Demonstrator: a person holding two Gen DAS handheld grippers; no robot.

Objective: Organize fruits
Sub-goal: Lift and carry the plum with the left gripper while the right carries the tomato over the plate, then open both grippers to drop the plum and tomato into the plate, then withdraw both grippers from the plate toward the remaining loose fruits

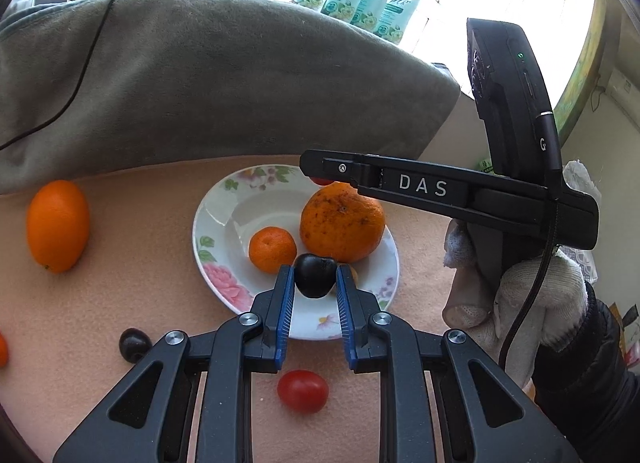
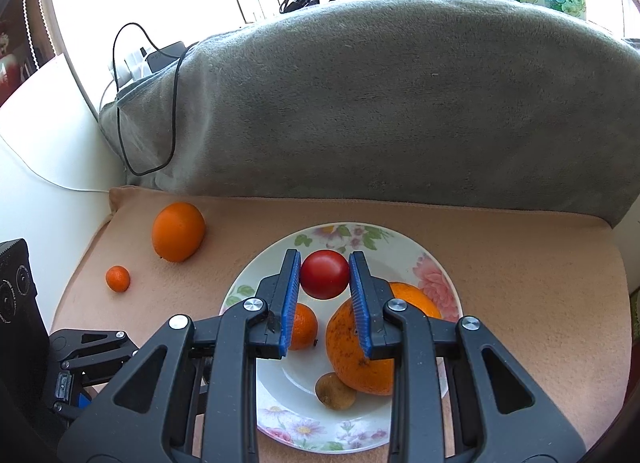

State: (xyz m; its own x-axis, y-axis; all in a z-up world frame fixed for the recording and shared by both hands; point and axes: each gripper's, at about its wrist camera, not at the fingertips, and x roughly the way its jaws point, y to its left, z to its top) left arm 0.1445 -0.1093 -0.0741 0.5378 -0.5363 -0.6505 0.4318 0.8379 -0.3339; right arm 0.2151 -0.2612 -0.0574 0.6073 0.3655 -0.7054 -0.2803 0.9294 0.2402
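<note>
Fruits sit partly in and partly around a white floral-rimmed ceramic plate [image 2: 438, 275] on a peach fleece-covered counter [image 2: 520, 263]. In the plate lie a large speckled orange [image 2: 344, 363], a small tangerine [image 2: 305, 325], a brownish round fruit [image 2: 334, 390] and another orange [image 2: 416, 299] partly hidden behind the large one. The left gripper [image 1: 315, 277] is clamped on a dark glossy cherry [image 1: 314, 275] over the plate's near rim. The right gripper [image 2: 325, 275] grips a red cherry tomato [image 2: 324, 274] above the plate's far side. Left of the plate lie a smooth oval orange [image 2: 178, 237] and a tiny tangerine [image 2: 118, 278]. Nearer the left camera than the plate rest a second dark cherry [image 1: 134, 344] and a second red tomato [image 1: 303, 391].
</note>
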